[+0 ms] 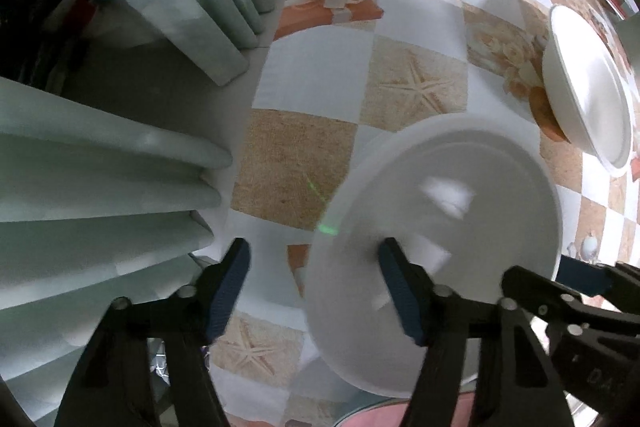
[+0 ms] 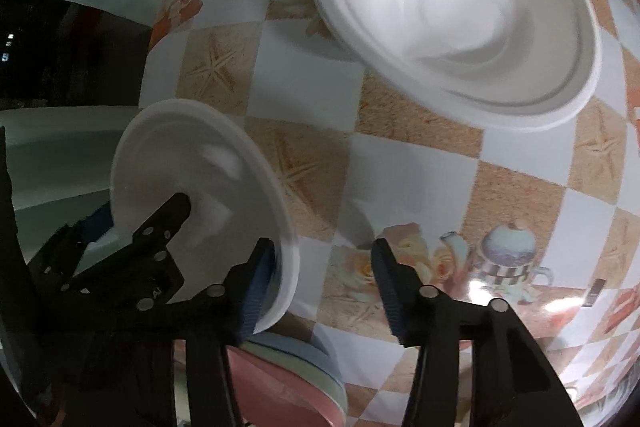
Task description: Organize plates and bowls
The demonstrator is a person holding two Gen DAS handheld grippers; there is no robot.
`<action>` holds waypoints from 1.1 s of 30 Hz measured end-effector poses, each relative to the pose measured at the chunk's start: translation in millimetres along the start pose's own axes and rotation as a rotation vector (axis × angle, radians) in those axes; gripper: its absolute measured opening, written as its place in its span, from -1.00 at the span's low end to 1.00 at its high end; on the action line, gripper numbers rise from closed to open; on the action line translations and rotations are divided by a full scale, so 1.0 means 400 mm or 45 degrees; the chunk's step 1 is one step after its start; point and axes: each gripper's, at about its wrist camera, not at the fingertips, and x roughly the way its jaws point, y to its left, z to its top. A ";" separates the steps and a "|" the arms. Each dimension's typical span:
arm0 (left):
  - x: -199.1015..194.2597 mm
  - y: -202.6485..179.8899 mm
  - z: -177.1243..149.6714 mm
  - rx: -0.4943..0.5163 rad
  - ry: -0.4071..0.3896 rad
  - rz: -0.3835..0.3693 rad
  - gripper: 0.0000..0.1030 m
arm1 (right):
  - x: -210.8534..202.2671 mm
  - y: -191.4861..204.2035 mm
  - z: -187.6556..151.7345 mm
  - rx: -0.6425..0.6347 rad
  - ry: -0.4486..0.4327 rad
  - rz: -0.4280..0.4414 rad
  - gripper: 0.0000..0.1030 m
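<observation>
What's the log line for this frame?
left tongs: open, straddling white plate rim | right tongs: open, beside rim | white bowl: on table

Bare checkered table (image 2: 420,187) between small white plate (image 2: 200,195) and large white plate (image 2: 460,7), curtain folds (image 1: 120,167) crowding the left edge

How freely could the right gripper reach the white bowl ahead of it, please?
Probably yes: the right gripper is open, and only bare tablecloth lies between it and the white bowl.
</observation>
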 end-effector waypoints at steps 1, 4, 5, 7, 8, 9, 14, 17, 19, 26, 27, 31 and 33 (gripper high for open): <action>0.000 -0.005 -0.002 0.000 -0.001 -0.017 0.03 | 0.002 0.000 -0.001 0.003 -0.003 0.041 -0.32; -0.006 -0.027 -0.004 0.015 -0.004 -0.059 -0.26 | 0.003 0.000 -0.006 0.007 0.009 0.085 -0.61; -0.013 -0.042 -0.004 0.035 -0.018 -0.047 -0.27 | 0.003 0.001 -0.009 0.000 0.014 0.089 -0.72; -0.020 -0.065 -0.004 0.064 -0.022 -0.044 -0.32 | -0.002 -0.003 -0.018 -0.004 0.016 0.059 -0.71; -0.022 -0.075 -0.006 0.069 -0.017 -0.051 -0.33 | -0.005 -0.013 -0.023 0.006 0.015 0.049 -0.71; -0.022 -0.084 -0.008 0.068 -0.012 -0.063 -0.35 | -0.006 -0.028 -0.029 0.019 0.025 0.053 -0.71; -0.030 -0.157 -0.031 0.121 0.011 -0.097 -0.42 | -0.023 -0.092 -0.055 0.033 0.044 0.018 -0.71; -0.036 -0.220 -0.049 0.183 0.017 -0.103 -0.42 | -0.034 -0.148 -0.073 0.074 0.055 -0.001 -0.71; -0.038 -0.258 -0.065 0.217 0.013 -0.108 -0.42 | -0.041 -0.181 -0.080 0.092 0.056 -0.010 -0.71; -0.051 -0.379 -0.072 0.307 0.024 -0.123 -0.42 | -0.074 -0.275 -0.101 0.166 0.031 -0.032 -0.71; -0.052 -0.392 -0.070 0.315 0.023 -0.120 -0.42 | -0.077 -0.285 -0.103 0.174 0.029 -0.030 -0.71; -0.063 -0.457 -0.070 0.356 0.016 -0.117 -0.42 | -0.086 -0.323 -0.121 0.203 0.030 -0.036 -0.70; -0.071 -0.488 -0.077 0.364 0.013 -0.119 -0.42 | -0.087 -0.341 -0.122 0.223 0.029 -0.033 -0.70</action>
